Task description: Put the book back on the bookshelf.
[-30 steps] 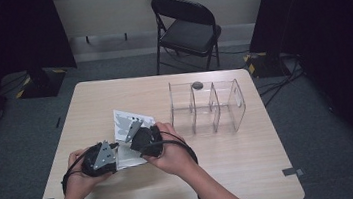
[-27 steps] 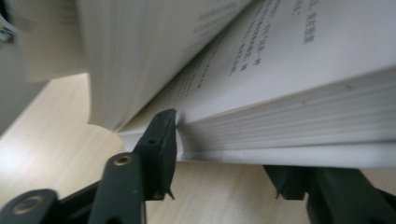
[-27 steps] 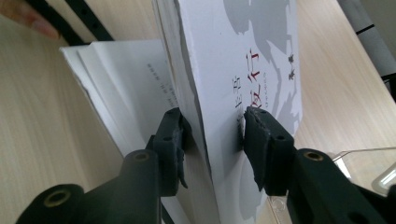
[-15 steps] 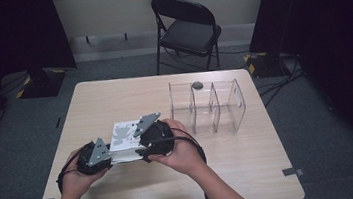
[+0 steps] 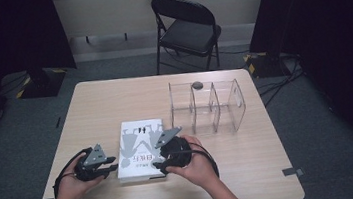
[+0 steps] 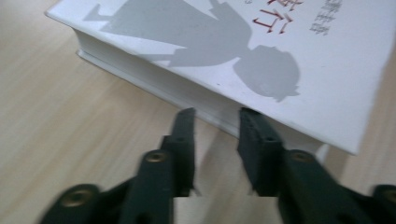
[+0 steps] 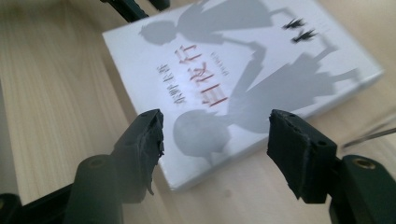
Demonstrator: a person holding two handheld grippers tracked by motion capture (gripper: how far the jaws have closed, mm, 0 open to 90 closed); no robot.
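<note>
A white book [image 5: 139, 146] with grey silhouettes and red characters on its cover lies flat on the wooden table [image 5: 252, 161]. My left gripper [image 5: 113, 168] is at the book's near left side. Its jaws have just been closing to a narrow gap and then eased slightly apart. In the left gripper view its tips [image 6: 217, 116] rest against the book's [image 6: 261, 42] edge with nothing between them. My right gripper [image 5: 160, 164] hovers at the book's near right corner; its jaws have just been opening. They stand wide in the right gripper view [image 7: 215, 130], clear of the book [image 7: 243, 70].
A clear acrylic divider rack [image 5: 208, 106] stands at the back right of the table, with a small dark round object [image 5: 197, 84] on its top rim. A black folding chair [image 5: 186, 28] stands beyond the table's far edge. Dark curtains hang at both sides.
The book was held up and tilted between both grippers; it has come down and now lies flat. The right gripper has let go and dropped lower.
</note>
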